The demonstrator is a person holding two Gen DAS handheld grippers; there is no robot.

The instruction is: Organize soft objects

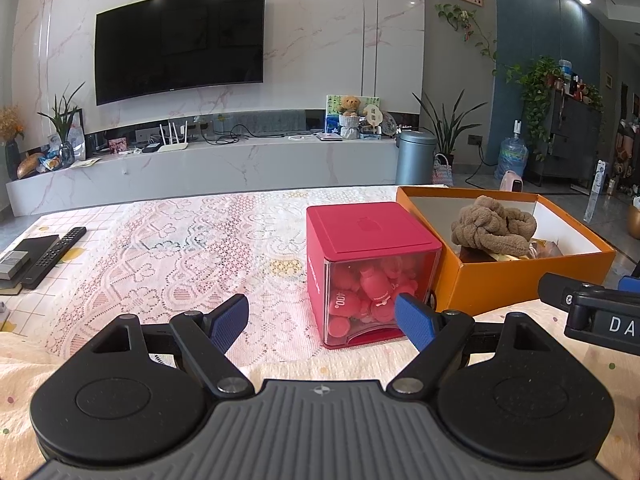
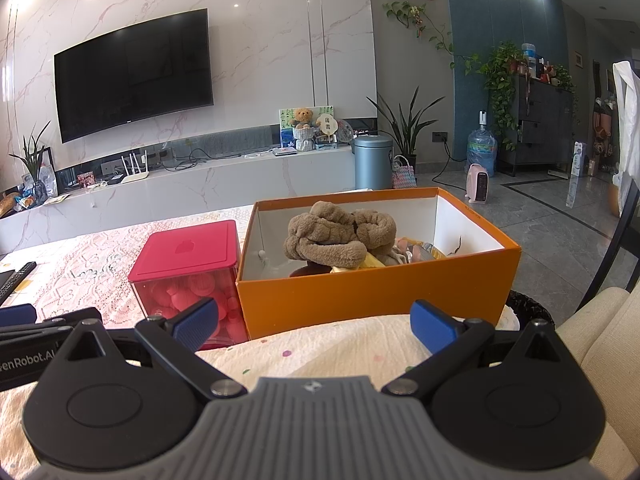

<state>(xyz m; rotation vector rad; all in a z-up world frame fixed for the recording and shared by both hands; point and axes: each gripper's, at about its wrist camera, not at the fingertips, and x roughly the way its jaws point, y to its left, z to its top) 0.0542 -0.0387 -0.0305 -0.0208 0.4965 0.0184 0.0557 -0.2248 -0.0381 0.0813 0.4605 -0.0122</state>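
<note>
An open orange box (image 2: 360,296) stands on the table with a brown knotted plush (image 2: 332,236) lying on top of other soft items inside; it also shows in the left wrist view (image 1: 520,276), with the plush (image 1: 492,224). A red cube container (image 1: 368,264) with a clear front holds red soft toys, just left of the box; it also shows in the right wrist view (image 2: 192,272). My left gripper (image 1: 322,322) is open and empty in front of the cube. My right gripper (image 2: 316,324) is open and empty in front of the orange box.
A lace cloth (image 1: 180,248) covers the table. A black remote (image 1: 52,256) and a dark notebook lie at the far left. A cream cushion (image 2: 600,332) sits at the right. The TV wall and a cabinet are behind.
</note>
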